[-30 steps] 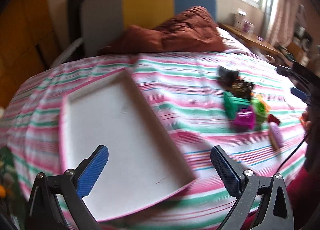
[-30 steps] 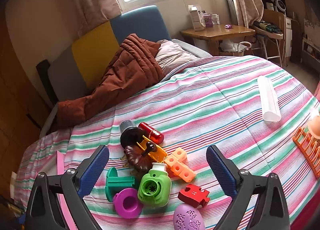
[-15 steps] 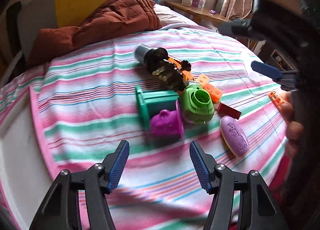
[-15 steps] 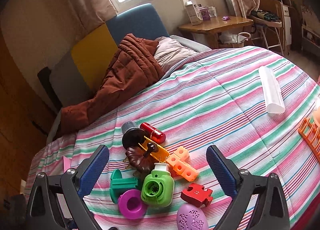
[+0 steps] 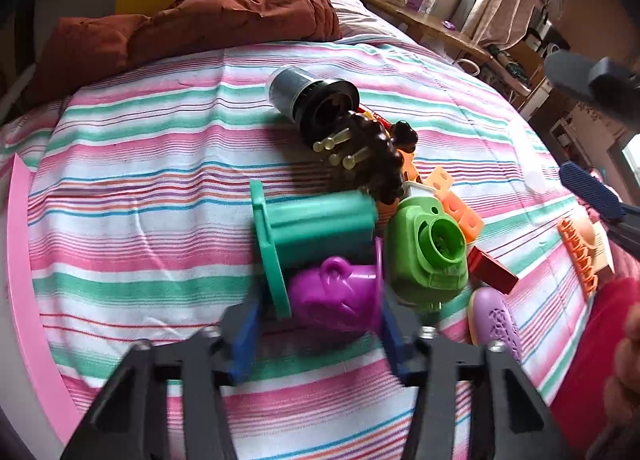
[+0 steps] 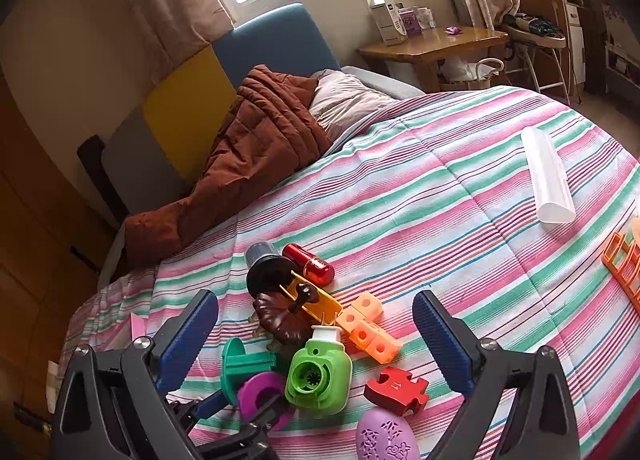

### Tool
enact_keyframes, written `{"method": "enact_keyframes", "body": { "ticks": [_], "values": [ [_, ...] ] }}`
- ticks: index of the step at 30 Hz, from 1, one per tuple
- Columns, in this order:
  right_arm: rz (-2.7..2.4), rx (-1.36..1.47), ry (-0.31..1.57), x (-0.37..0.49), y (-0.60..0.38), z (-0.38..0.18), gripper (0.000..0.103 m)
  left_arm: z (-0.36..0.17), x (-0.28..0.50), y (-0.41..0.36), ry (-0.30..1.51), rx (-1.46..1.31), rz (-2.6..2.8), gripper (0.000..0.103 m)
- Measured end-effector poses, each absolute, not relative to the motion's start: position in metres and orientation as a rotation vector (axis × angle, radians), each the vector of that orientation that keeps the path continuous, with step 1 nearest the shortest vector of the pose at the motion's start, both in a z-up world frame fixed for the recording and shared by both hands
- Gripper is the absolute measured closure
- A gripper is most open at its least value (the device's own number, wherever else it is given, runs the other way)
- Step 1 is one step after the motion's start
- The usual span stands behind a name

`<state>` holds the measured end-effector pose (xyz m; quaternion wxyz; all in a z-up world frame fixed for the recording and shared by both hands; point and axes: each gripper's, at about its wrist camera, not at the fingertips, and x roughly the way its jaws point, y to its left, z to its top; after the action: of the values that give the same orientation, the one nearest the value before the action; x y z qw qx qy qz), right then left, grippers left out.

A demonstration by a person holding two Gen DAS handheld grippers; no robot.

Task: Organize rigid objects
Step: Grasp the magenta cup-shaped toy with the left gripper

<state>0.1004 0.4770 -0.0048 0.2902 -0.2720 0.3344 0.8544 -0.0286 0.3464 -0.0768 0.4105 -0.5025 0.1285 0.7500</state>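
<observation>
A striped bed (image 5: 132,196) is being used as the work surface. At its 6 o'clock, a purple toy (image 5: 336,296) is being closed on by the left gripper (image 5: 316,326), pads not clearly touching. The right gripper (image 6: 316,330) is being held wide open, empty, above the pile.

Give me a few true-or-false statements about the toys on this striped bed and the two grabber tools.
1. The left gripper is closing around the purple toy. True.
2. The right gripper holds the red puzzle piece. False: its jaws stand wide open and empty.
3. The green camera-shaped toy lies beside the purple toy. True.
4. The white tube sits inside the toy pile. False: it lies alone, farther off on the bedspread.
5. The brown quilt covers the toys. False: it is bunched by the headboard.
</observation>
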Motion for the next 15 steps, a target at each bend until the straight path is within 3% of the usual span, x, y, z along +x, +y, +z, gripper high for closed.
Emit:
{"method": "enact_keyframes", "body": {
  "ticks": [1, 3, 15],
  "values": [
    [2.277, -0.728, 0.891, 0.1, 0.477, -0.005, 0.003, -0.076, -0.029, 0.341, 0.308, -1.278, 1.872, 0.08],
    [2.273, -0.735, 0.892, 0.1, 0.477, -0.006, 0.003, -0.076, -0.032, 0.329, 0.253, -1.303, 1.84, 0.084],
    [2.284, -0.833, 0.906, 0.089, 0.475, -0.017, 0.011, -0.074, -0.007, 0.28, 0.257, -1.245, 1.827, 0.087]
  ]
}}
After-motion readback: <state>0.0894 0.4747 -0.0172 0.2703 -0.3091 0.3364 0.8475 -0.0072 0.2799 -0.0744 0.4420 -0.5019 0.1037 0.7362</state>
